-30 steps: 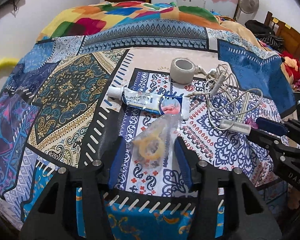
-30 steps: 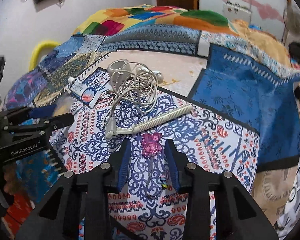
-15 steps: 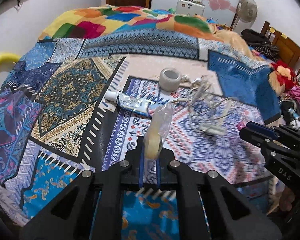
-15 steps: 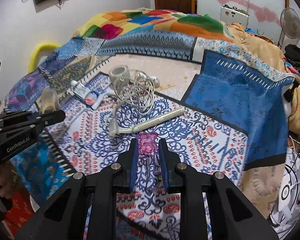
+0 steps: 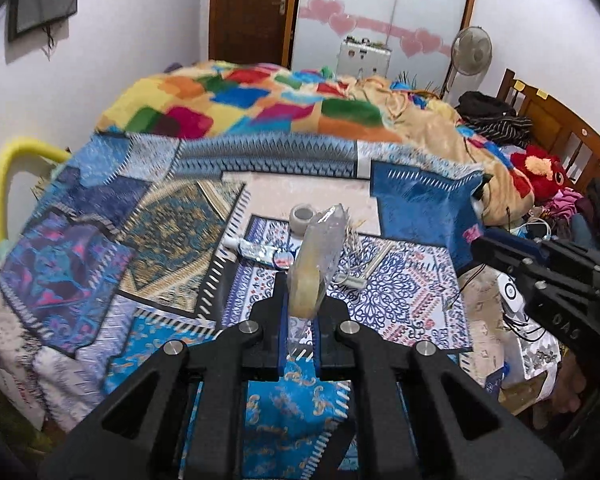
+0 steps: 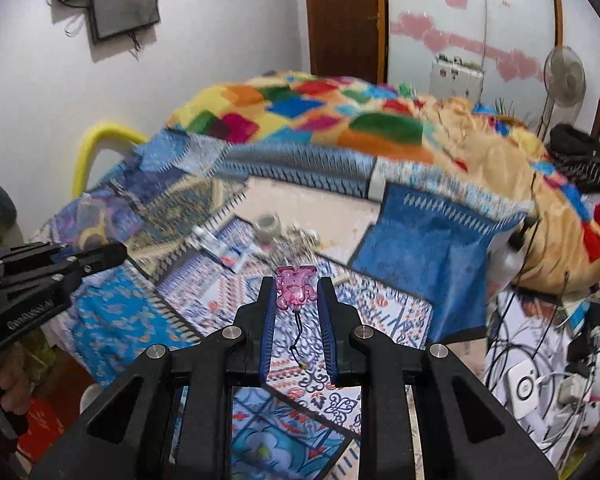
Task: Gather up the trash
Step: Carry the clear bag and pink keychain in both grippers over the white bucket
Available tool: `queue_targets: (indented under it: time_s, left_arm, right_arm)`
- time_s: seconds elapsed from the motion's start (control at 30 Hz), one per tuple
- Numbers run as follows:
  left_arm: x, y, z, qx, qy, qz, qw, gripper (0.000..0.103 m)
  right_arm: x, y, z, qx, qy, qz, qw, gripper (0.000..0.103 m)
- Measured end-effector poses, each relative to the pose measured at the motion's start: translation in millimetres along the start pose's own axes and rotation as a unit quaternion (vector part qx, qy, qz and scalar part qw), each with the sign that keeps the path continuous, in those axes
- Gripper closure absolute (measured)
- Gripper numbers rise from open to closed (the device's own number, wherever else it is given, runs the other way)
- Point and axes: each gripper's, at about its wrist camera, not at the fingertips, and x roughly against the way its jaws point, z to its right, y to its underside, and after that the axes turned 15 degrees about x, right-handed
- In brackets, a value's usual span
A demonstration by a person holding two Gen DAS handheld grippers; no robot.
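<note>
My left gripper (image 5: pixel 300 300) is shut on a clear plastic bag (image 5: pixel 320 252) with a yellowish ring inside, held up above the patterned bedspread (image 5: pixel 160 240). My right gripper (image 6: pixel 297 294) is shut on a pink translucent charm (image 6: pixel 294 288) with a thin black cord hanging below it, also lifted off the bed. On the bed behind lie a toothpaste tube (image 5: pixel 260 250), a roll of tape (image 5: pixel 302 218) and a white cable with a ribbed stick (image 5: pixel 360 272). The left gripper with the bag shows at the left of the right wrist view (image 6: pixel 96 254).
A colourful blanket (image 5: pixel 260 104) is heaped at the bed's far side. A yellow chair frame (image 5: pixel 4 184) stands at the left. Clutter, cables and soft toys (image 6: pixel 548 376) fill the floor at the right. A fan (image 5: pixel 470 50) and door stand behind.
Both grippers closed on their items and lifted them well back from the bed. The bag and the pink charm left the bedspread; the bed now looks farther away.
</note>
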Motion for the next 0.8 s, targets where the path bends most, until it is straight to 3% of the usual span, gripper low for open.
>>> queue_targets:
  time_s: [0.43,0.8]
  left_arm:
    - [121,15,-20,0.025,-0.016,0.061,0.9977,0.095]
    - [207,60,-88,0.066,-0.060,0.091,0.9919,0.095]
  right_arm:
    - [95,-28,-62,0.029,-0.025,0.075,0.996,0.084]
    - [132,-25,-135,0.056,-0.073,0.087,0.992,0.084]
